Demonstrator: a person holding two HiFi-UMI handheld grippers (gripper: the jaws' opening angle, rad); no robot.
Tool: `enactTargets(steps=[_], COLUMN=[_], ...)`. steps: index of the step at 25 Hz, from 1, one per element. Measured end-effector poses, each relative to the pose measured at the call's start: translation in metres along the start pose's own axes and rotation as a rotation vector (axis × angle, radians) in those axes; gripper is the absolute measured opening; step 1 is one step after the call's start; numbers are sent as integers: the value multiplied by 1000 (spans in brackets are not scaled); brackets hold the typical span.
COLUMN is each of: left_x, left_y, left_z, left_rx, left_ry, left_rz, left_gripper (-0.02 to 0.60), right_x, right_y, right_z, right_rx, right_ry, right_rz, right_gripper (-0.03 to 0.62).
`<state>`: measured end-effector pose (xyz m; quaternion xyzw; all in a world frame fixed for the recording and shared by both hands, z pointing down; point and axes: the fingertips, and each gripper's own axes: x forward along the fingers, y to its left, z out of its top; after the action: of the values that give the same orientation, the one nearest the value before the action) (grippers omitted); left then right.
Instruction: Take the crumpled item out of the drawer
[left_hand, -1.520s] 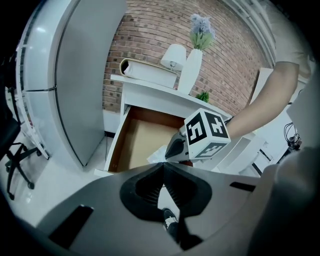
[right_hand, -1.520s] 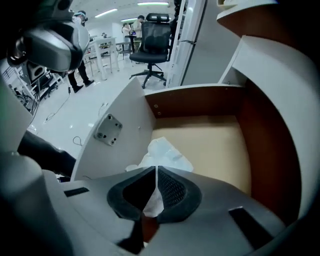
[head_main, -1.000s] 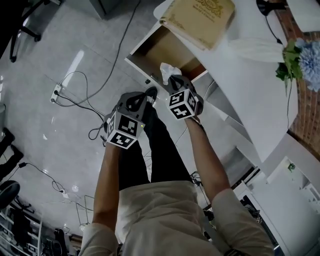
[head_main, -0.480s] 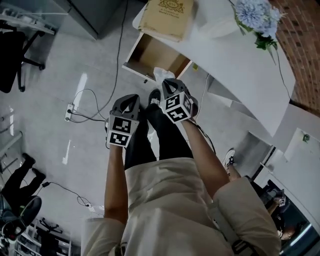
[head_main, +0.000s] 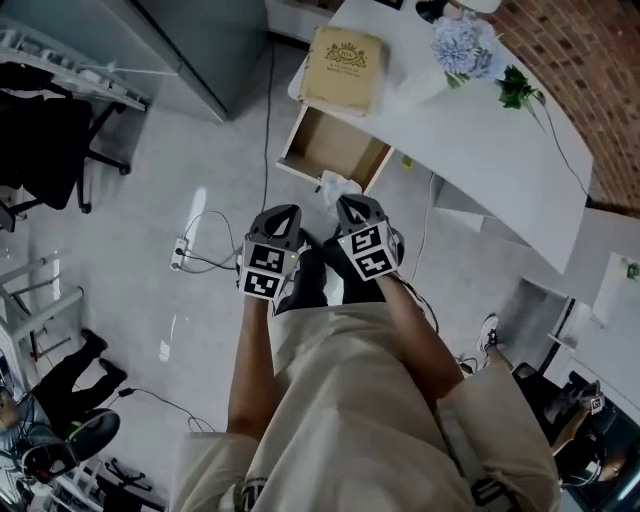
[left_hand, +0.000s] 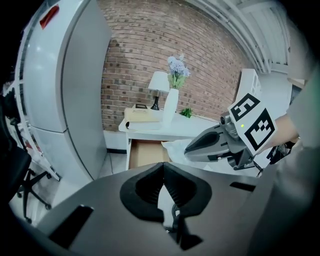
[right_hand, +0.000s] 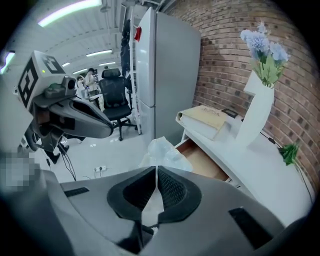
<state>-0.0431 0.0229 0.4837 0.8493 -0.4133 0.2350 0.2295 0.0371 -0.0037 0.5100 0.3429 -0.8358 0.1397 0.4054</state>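
A crumpled white item (head_main: 338, 184) sticks out from between the tips of my right gripper (head_main: 346, 204), which is shut on it just outside the open drawer (head_main: 335, 150). In the right gripper view the crumpled item (right_hand: 162, 151) bulges above the closed jaws of the right gripper (right_hand: 156, 172), with the wooden drawer (right_hand: 202, 160) behind it. My left gripper (head_main: 286, 212) hangs beside the right one, lower left of the drawer. The left gripper (left_hand: 163, 170) is shut with nothing in it. The drawer (left_hand: 145, 154) looks bare inside.
The white desk (head_main: 470, 130) carries a tan book (head_main: 343, 57) and a vase of blue flowers (head_main: 455, 48). A tall grey cabinet (right_hand: 165, 70) stands left of the desk. Cables and a power strip (head_main: 182, 255) lie on the floor; an office chair (head_main: 45, 150) stands at far left.
The head view has pulled back and up, so the desk and drawer look smaller. Both grippers have drawn away from the drawer, the right one still holding the crumpled item.
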Motion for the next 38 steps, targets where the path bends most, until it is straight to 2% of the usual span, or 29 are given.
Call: enactTargets(steps=[7,15,20,24,33,38], left_x=[-18,-30,-32,-32,-21,-18], left_y=[-8,-15,-1,0,-18,-28], left_z=[6,37,37,36,44,46], left_rx=[-49,-15,-88,-81,-22,-23], left_ry=[-8,-42,-78,-66,-46,-61], left_rz=[-7,-6,24,39,18,2], left_gripper=[15,15,15,15,15,15], right_x=[-34,-61,-52,-56,-64,-67], right_y=[7,9,-4,-14,-20,-21], right_z=[23,31,26,30,30,25], right_rx=[62,109,159,200,197,197], right_ry=[-71,-161,-196,-211,-237,-238], right_rz=[6,12,5,-5,-9,-4], right_gripper=[38,37,37,38,38,38])
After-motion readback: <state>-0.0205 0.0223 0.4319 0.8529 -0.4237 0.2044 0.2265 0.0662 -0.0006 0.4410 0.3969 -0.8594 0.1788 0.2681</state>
